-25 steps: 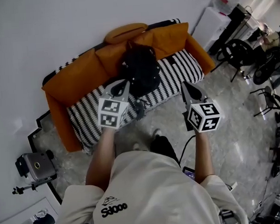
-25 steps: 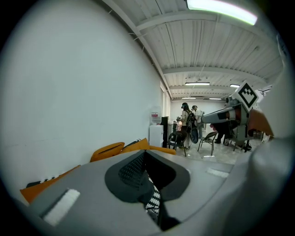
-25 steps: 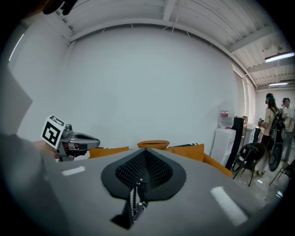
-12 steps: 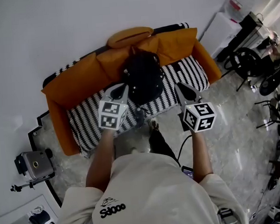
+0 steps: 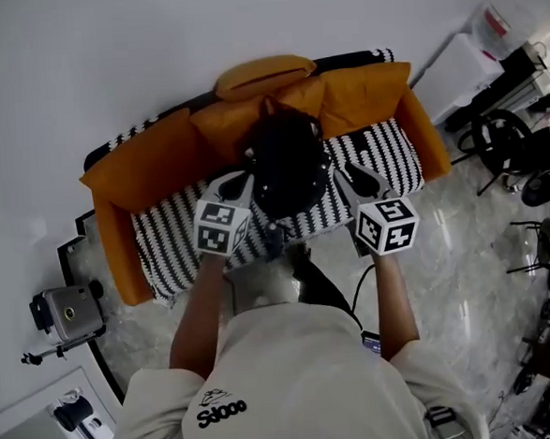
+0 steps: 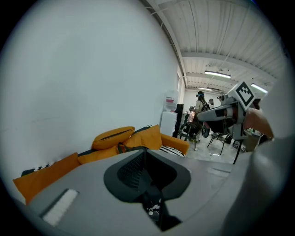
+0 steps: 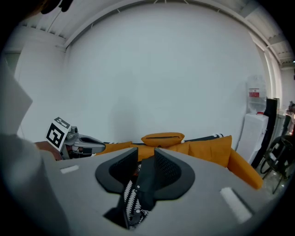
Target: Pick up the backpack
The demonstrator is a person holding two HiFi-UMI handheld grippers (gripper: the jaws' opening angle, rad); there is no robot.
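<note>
A black backpack (image 5: 290,169) stands on the striped seat of an orange sofa (image 5: 149,162), leaning on the back cushions. In the head view my left gripper (image 5: 236,183) is just left of the backpack, apart from it, with its jaws shut and nothing between them. My right gripper (image 5: 347,174) is just right of the backpack; its jaws are opening, a narrow gap shows, and nothing is between them. In the left gripper view the left gripper (image 6: 144,154) hides most of the backpack. The right gripper (image 7: 146,156) points at the sofa, and the seat's stripes show through its gap.
An orange bolster cushion (image 5: 265,74) lies on the sofa back. A camera on a small tripod (image 5: 66,313) stands on the floor at the left. A white cabinet (image 5: 470,59) and black chairs (image 5: 504,141) stand right of the sofa. A dark cable (image 5: 360,297) trails on the marble floor.
The person has stepped closer to the sofa. Both grippers have moved forward and a little down, and now flank the backpack.
</note>
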